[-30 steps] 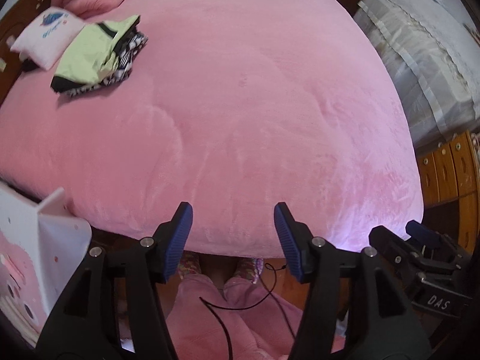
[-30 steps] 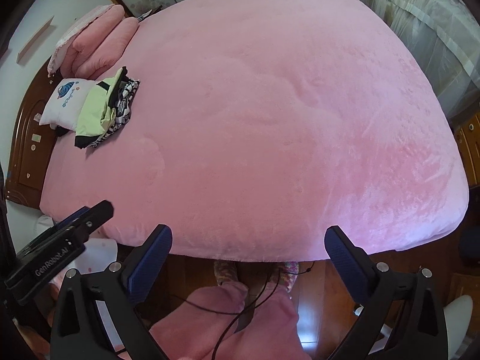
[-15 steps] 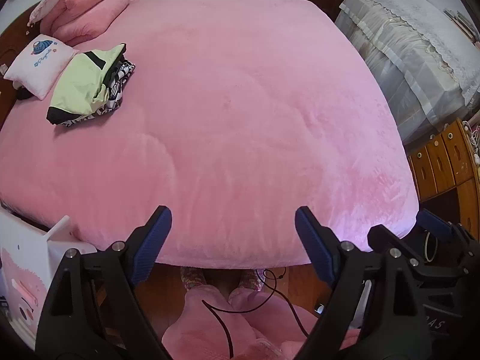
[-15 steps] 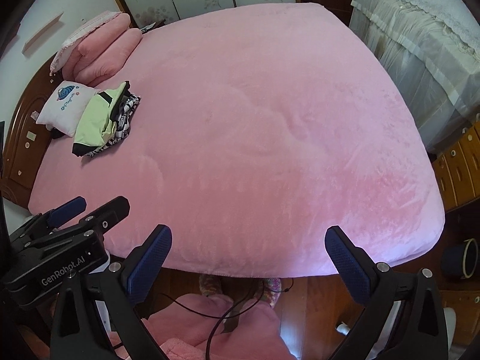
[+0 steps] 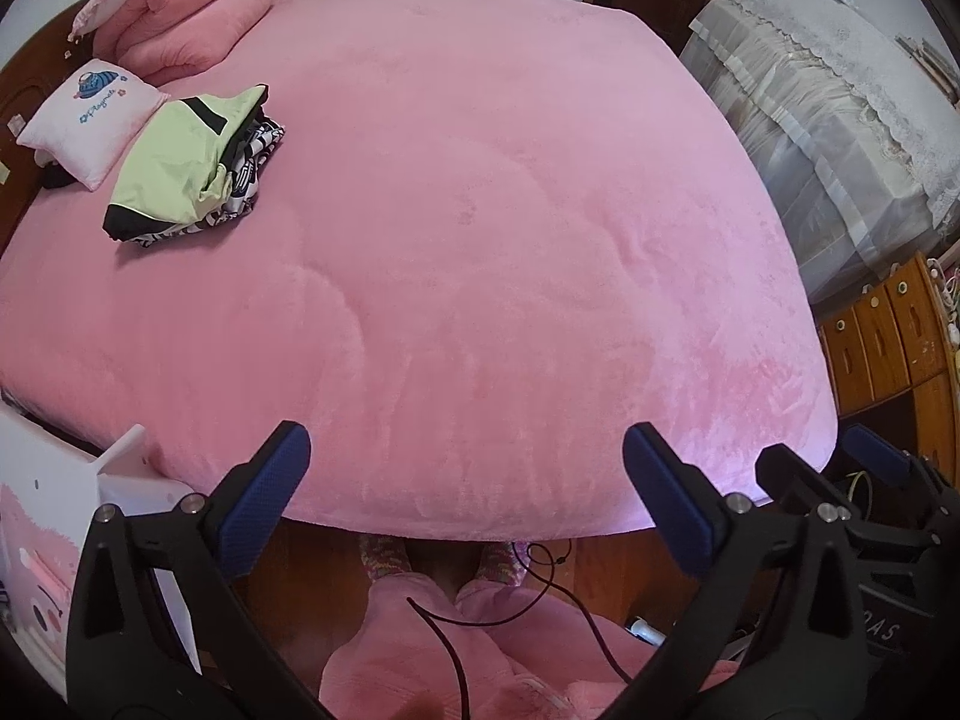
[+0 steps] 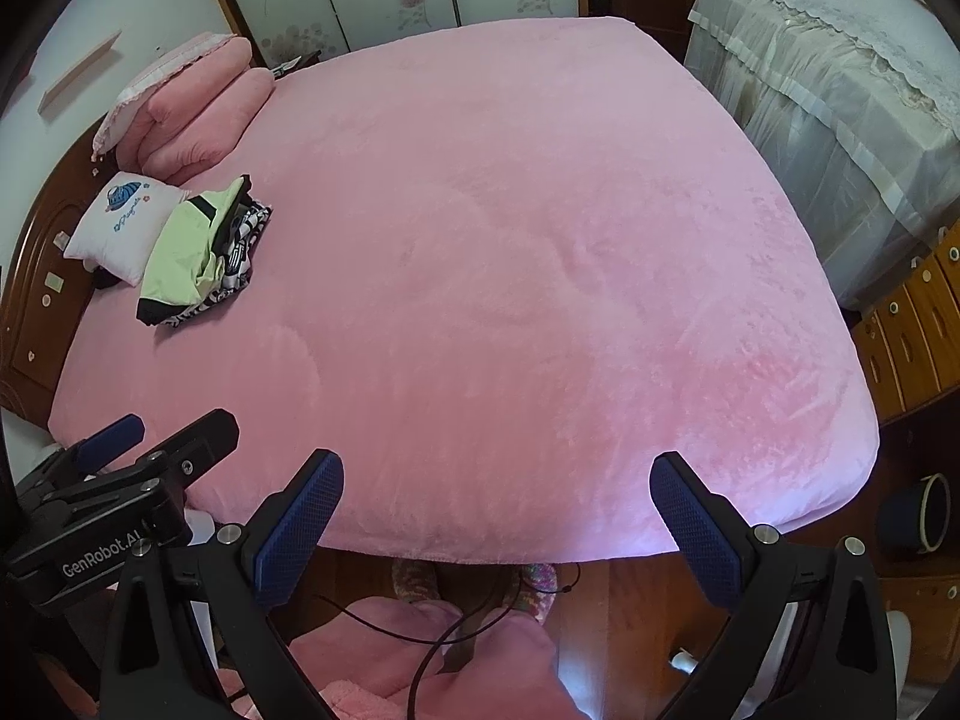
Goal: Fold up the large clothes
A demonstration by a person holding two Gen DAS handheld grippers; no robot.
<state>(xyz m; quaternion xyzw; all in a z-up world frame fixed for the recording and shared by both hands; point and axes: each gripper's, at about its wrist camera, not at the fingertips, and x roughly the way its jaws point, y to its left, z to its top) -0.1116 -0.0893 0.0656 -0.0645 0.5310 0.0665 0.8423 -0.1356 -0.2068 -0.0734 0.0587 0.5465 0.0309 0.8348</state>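
Note:
A small stack of folded clothes, light green on top with black-and-white fabric under it (image 5: 192, 171), lies on the far left of the pink bed (image 5: 480, 240); it also shows in the right wrist view (image 6: 201, 252). My left gripper (image 5: 465, 492) is open and empty above the bed's near edge. My right gripper (image 6: 498, 516) is open and empty beside it, also at the near edge. Each gripper shows at the side of the other's view. Both are far from the clothes.
A white printed cushion (image 5: 90, 114) and pink pillows (image 5: 186, 24) lie at the headboard end. A covered piece of furniture (image 5: 840, 138) and a wooden drawer unit (image 5: 894, 336) stand to the right. White furniture (image 5: 90, 516) stands low left. My pink-clad legs (image 5: 456, 648) are below.
My left gripper has opened wide from a narrower gap. Both grippers have pulled back and tilted up, so more of the bed and room shows.

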